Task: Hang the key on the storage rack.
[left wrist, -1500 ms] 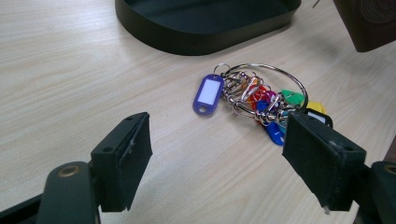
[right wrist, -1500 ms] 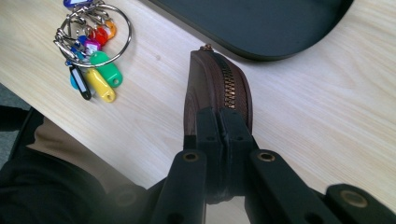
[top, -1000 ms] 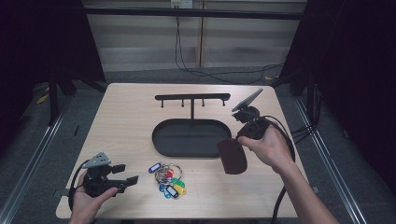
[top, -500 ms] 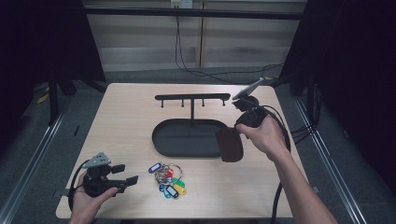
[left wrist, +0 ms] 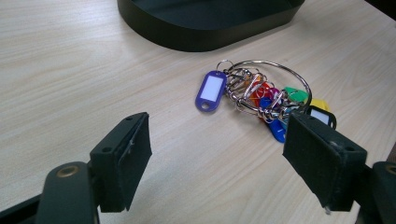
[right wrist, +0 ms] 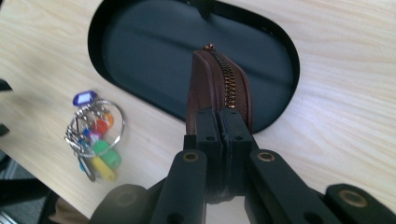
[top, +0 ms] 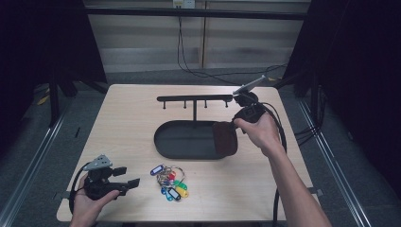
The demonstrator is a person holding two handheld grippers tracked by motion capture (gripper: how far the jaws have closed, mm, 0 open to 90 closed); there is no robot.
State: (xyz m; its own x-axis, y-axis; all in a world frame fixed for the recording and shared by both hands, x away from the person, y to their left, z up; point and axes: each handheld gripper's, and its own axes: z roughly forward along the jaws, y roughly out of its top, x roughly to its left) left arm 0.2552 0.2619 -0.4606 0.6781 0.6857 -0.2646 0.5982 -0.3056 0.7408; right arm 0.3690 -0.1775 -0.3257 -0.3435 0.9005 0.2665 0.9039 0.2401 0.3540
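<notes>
My right gripper (top: 233,126) is shut on the edge of a brown zipped pouch (top: 225,138), which hangs over the right end of the black oval tray (top: 163,146). In the right gripper view the pads (right wrist: 208,130) pinch the pouch (right wrist: 219,86) along its zip, above the tray (right wrist: 154,51). A ring of coloured key tags (top: 171,182) lies on the table in front of the tray. At the front left my left gripper (top: 128,177) stands open and points at the key tags (left wrist: 261,95), with nothing between its fingers (left wrist: 123,163).
A black bar with hooks (top: 194,99) stands on a post behind the tray. The light wooden table (top: 123,123) ends near the left hand. Cables trail from both grippers, and dark frames stand around the table.
The right hand has carried the pouch away from the table's front and a little left, from beside the tray to over its right end. The left gripper has stayed put.
</notes>
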